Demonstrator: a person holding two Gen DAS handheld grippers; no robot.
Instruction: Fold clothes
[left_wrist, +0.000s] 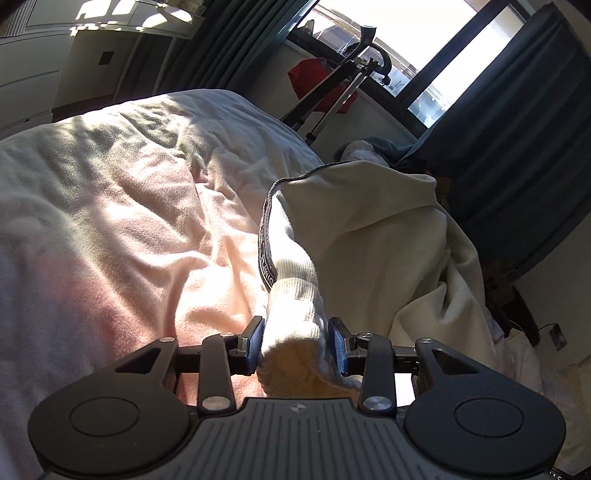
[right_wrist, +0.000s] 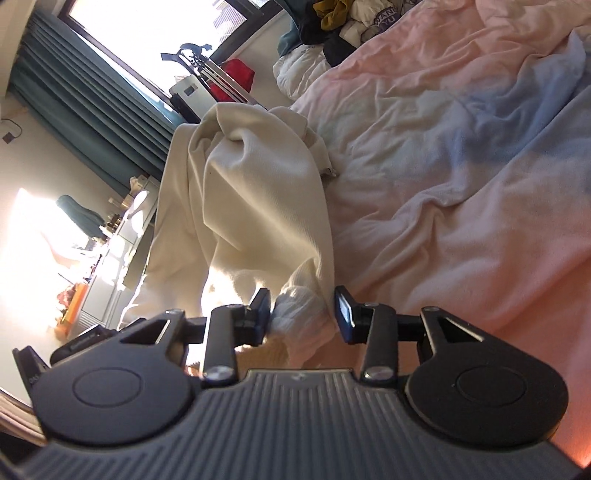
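The left gripper (left_wrist: 297, 345) pinches a bunched ribbed end of the cream garment (left_wrist: 373, 236), both pads touching. The right gripper (right_wrist: 303, 314) stands spread — cloth touches only one pad. That corner could slip to the bed (right_wrist: 461, 184) and skew the fold.

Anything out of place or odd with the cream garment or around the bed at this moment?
Yes: the cream garment hangs bunched off the edge of the pink bedding, not flat. The right gripper has cloth between its jaws, but one pad stands clear. A clothes pile sits on the far end.

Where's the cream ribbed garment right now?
In both wrist views, the cream ribbed garment lies bunched on the pink bedspread, window side, one end between each gripper's jaws.
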